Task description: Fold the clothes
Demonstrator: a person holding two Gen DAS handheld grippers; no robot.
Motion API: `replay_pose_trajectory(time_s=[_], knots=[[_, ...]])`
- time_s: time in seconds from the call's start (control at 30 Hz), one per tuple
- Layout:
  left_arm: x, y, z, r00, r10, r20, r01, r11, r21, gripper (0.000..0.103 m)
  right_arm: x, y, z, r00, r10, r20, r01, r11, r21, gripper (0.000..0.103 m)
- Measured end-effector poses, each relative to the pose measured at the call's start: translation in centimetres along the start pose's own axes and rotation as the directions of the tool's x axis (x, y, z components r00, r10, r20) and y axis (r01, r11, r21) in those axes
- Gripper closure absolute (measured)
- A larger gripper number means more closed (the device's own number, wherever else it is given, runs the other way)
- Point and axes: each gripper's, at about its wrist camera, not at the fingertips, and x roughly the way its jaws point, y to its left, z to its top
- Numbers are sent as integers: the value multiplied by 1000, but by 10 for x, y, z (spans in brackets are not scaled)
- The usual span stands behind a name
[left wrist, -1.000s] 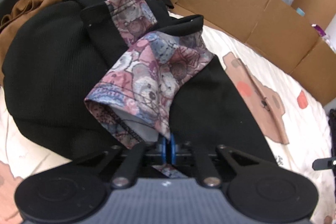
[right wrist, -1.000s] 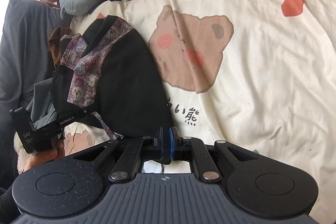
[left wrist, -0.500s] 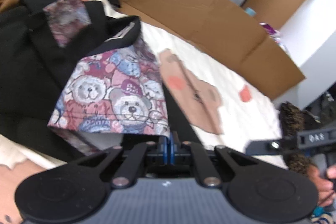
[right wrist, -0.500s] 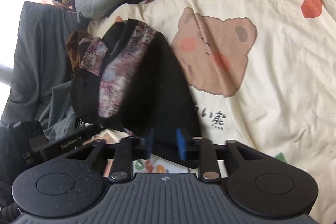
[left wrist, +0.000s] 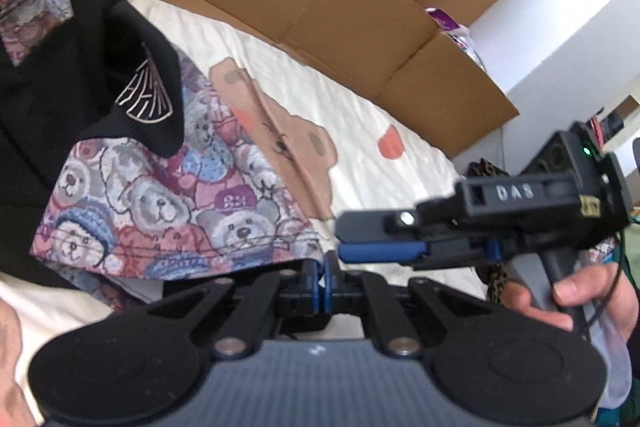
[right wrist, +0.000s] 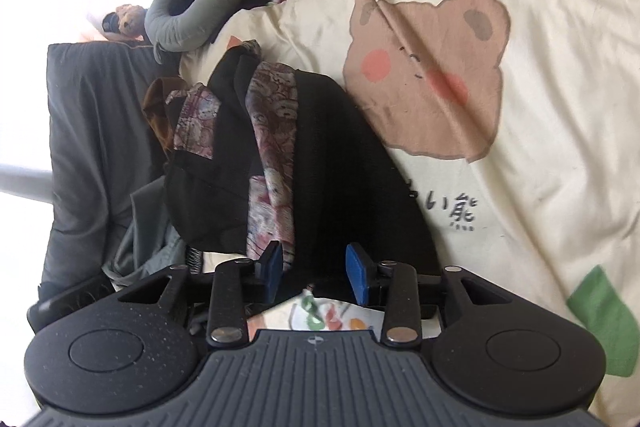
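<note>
**Right grip released, left still carrying the fold**

While the left gripper stays clamped on the bear-print hem, lifted since a second ago, the right gripper has just been opening, half wide, freeing the black garment near the bedsheet's left edge.

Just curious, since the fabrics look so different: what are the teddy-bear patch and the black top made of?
Teddy-bear patch: seemingly woven tapestry-like cloth, matte, with visible stitched hem lines. Black top: probably knit, matte, with fine ribbing showing; exact fibre can't be told.
</note>
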Motion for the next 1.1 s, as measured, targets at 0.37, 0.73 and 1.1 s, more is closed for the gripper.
replay_pose_trajectory(time_s=[0.37,0.73,1.1], knots=[[16,-20,-5,996,-80,-45,82,995,55,100,19,-8,1,996,38,-80,-35,999,33,92],[2,-4,21,997,-9,-79,20,989,145,77,-8,-21,16,999,-39,4,39,999,4,97],[-20,46,60,962,271,29,-273,959,77,41,-44,-34,39,987,-118,104,119,993,-4,97]])
